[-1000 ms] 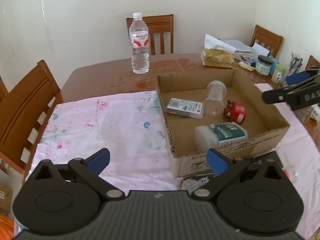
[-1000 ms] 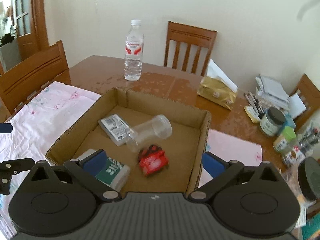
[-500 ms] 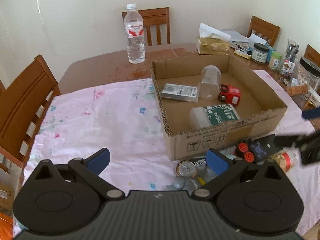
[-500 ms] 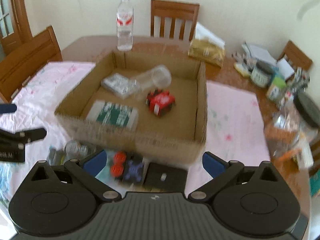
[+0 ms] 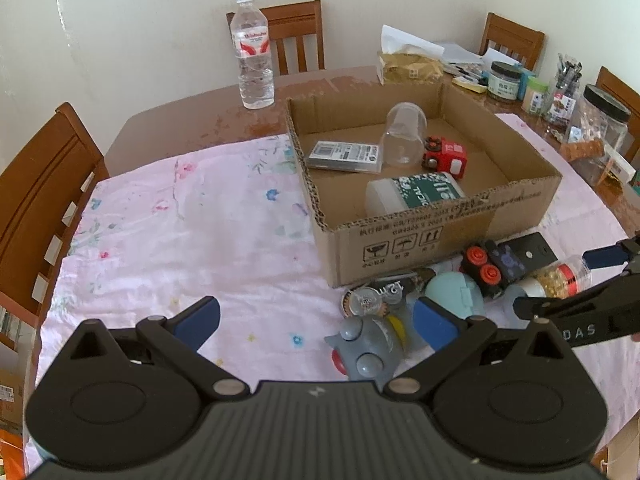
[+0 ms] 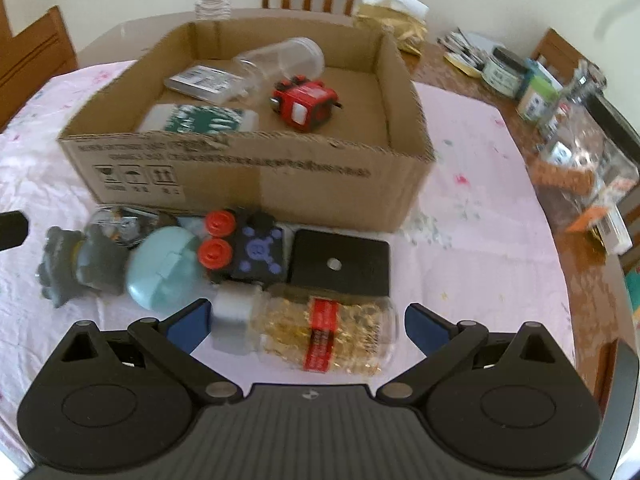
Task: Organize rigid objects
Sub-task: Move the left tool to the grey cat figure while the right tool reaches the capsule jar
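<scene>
The right gripper stood wide open, its blue pads on either side of a clear bottle of golden beads with a grey cap and a red label band, lying on its side on the pink floral cloth; whether a pad touched it could not be told. Behind it, in front of the cardboard box, huddled a black flat square block, a black cube with red buttons, a pale teal case and a grey figurine. The box held a red cube, a clear jar on its side, a flat packet and a white container with a green label. The left gripper was also wide open and empty, just above the figurine.
</scene>
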`<state>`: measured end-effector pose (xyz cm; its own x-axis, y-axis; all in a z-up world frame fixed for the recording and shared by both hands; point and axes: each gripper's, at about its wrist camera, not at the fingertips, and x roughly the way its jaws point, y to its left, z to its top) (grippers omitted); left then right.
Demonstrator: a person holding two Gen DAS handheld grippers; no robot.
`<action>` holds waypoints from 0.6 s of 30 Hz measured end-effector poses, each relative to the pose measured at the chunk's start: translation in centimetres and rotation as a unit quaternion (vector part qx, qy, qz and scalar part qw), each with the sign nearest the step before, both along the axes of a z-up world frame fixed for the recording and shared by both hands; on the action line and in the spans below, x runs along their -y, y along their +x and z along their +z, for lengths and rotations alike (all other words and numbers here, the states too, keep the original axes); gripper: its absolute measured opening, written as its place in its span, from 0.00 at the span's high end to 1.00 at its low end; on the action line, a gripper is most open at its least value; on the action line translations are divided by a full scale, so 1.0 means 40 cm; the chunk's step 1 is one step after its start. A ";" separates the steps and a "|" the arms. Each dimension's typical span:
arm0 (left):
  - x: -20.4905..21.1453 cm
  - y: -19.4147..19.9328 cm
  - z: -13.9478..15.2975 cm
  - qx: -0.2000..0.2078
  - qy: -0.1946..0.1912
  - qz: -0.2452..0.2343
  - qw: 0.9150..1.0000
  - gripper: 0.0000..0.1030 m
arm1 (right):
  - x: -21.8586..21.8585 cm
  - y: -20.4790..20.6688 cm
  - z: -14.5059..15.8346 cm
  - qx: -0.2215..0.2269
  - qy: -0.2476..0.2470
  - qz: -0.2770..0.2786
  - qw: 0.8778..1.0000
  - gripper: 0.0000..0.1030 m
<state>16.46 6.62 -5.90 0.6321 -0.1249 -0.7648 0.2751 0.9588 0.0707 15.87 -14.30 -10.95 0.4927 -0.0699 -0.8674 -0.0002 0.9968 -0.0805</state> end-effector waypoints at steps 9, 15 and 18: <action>0.048 0.018 -0.029 -0.011 0.003 -0.019 1.000 0.01 | 0.047 -0.010 -0.054 -0.028 -0.003 -0.019 0.999 0.00; 0.080 0.046 -0.088 -0.033 -0.002 -0.004 0.999 0.01 | 0.068 -0.007 -0.059 -0.031 0.022 -0.021 0.999 0.00; 0.081 0.048 -0.111 -0.041 0.005 0.007 0.999 0.01 | 0.069 -0.003 -0.058 -0.035 0.022 -0.015 0.999 0.00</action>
<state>18.38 3.36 -10.35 0.5686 -0.1079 -0.8155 0.2668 0.9620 0.0588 15.76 -17.06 -13.28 0.4290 -0.0444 -0.9022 0.0265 0.9990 -0.0366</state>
